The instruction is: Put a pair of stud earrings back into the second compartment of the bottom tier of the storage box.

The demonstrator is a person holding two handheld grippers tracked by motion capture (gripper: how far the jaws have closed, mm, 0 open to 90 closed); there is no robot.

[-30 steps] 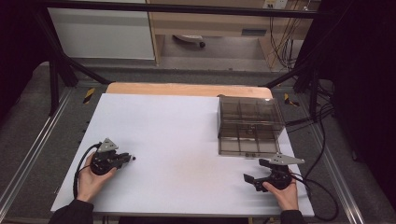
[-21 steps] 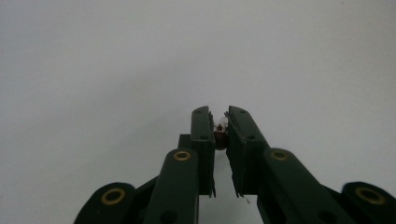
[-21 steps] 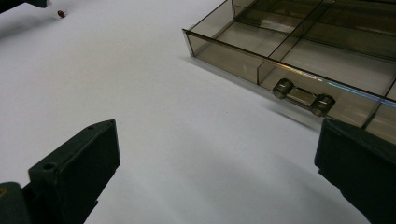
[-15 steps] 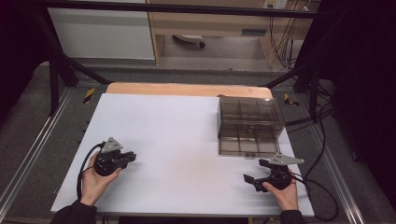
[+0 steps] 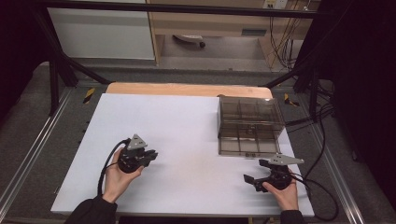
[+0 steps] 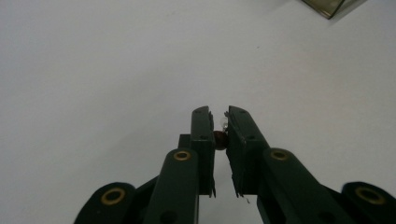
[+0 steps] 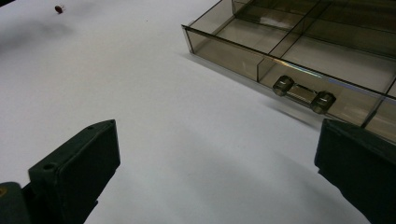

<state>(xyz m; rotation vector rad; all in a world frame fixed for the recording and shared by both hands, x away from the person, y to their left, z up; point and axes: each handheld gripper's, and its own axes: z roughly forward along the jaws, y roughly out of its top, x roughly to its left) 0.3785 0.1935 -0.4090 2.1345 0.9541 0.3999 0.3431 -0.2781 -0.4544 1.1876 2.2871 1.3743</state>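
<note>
White worktop (image 5: 187, 121) carries a smoky clear compartment box (image 5: 250, 125) at its far right, front latch facing your right tongs (image 5: 254, 179). No readable writing or labels on it. Your right tongs are released, jaws spread wide, nothing between them, hovering near the box's front edge. Your left tongs (image 6: 220, 125) are clenched on a tiny brown-and-clear bead-like part (image 6: 221, 135), pinched between the jaw tips above bare worktop, well apart from the box.

The left gripper (image 6: 220, 125) is clamping a small reddish-brown item (image 6: 220, 138) too hidden to identify; the frame edge is cropping the compartment box (image 7: 299, 51).
</note>
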